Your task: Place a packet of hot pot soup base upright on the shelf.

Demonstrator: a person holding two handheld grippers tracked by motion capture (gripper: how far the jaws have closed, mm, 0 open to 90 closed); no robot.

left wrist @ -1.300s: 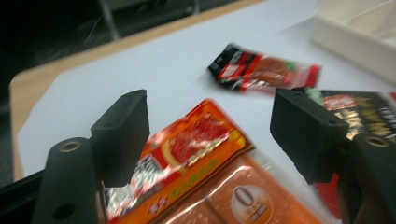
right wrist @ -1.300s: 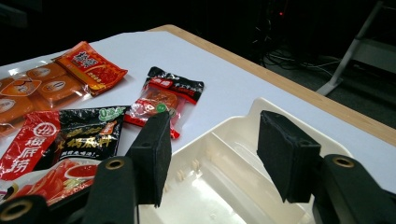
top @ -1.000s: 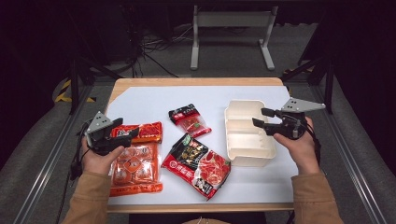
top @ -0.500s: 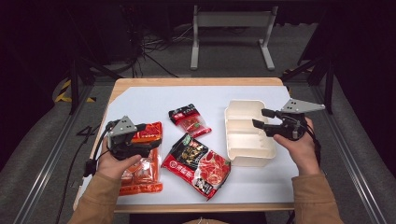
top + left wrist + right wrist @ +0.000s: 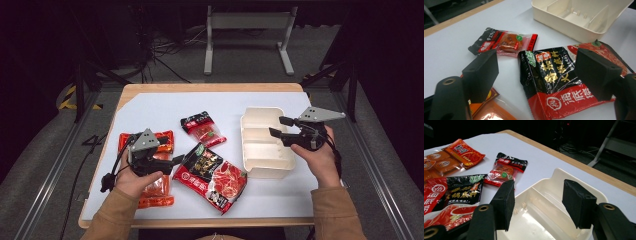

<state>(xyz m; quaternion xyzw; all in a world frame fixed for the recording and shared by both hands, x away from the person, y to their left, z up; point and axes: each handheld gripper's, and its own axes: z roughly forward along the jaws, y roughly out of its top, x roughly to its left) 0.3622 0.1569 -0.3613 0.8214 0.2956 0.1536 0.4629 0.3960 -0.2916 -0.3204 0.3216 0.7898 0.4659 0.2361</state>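
Jaws of left gripper (image 5: 176, 159) standing wide, empty, nosing at big pouch (image 5: 212, 176) near worktop's front edge. Right gripper (image 5: 276, 127) gaping, holding nothing, hovering over tray (image 5: 265, 165). Risk: flat slick pouch sliding away, jaws scraping worktop (image 5: 150, 107), catching orange pack (image 5: 160, 192) too.

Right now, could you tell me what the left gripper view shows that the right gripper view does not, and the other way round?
Left gripper view alone: the left gripper, jaws open, with the big black-and-red sauce packet lying between and beyond them.

Right gripper view alone: the right gripper, jaws open over the cream tray, plus the orange packet printed side up and a grey stand leg on the floor.

Both share: the small red-and-black packet, the tray and the white table cover.
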